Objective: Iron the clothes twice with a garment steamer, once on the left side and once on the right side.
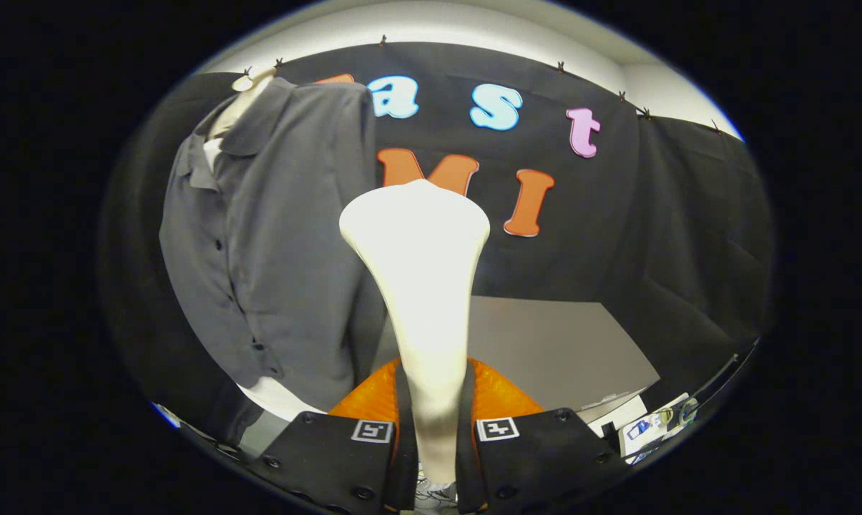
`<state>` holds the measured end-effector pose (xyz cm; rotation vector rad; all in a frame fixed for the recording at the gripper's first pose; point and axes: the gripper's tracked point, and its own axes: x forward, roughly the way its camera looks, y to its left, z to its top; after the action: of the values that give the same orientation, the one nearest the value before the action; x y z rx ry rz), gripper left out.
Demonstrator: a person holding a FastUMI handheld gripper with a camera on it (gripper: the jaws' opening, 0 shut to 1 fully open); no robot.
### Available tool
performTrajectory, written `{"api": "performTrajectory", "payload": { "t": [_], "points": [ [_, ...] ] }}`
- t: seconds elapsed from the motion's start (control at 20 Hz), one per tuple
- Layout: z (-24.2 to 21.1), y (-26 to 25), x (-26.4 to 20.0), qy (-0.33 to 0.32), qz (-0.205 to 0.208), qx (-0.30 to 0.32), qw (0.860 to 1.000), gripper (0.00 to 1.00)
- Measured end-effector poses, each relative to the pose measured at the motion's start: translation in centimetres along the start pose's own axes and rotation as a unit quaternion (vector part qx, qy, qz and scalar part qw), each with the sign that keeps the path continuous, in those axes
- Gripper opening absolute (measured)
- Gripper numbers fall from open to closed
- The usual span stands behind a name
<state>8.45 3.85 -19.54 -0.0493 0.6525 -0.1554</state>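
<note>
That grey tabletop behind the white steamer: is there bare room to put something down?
Yes. The grey tabletop lies bare between the steamer, held in the claw, and the black cloth wall. It is crowded by the hanging grey shirt and among the small items at the near corner.

Item: tool, hand-held, two-fingered. Position: lower middle of the gripper view, pointing forward and slightly upward. Fingers: one to each side, set close together and roughly parallel, each carrying a square marker near its inner edge. State: both fingers press against the narrow neck of a garment steamer, one on each side, with no gap visible between finger and neck. The steamer rises upright from between them, its wide head above and beyond the fingers. Holding hand: hidden behind the camera.
</note>
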Motion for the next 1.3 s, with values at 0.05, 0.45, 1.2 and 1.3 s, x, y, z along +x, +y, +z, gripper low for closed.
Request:
{"api": "performTrajectory", "payload": {
  "t": [0.05,0.45,1.2,1.3],
  "points": [
    [0.9,2.0,-0.8,-0.014,0.007,-0.001,1.000,0.29],
    [6.8,14.4,-2.6,-0.074,0.020,0.024,0.997,0.29],
    [4.3,17.4,3.7,-0.027,-0.044,0.030,0.998,0.29],
    [3.8,17.8,4.4,-0.022,-0.040,0.027,0.999,0.29]
  ]
}}
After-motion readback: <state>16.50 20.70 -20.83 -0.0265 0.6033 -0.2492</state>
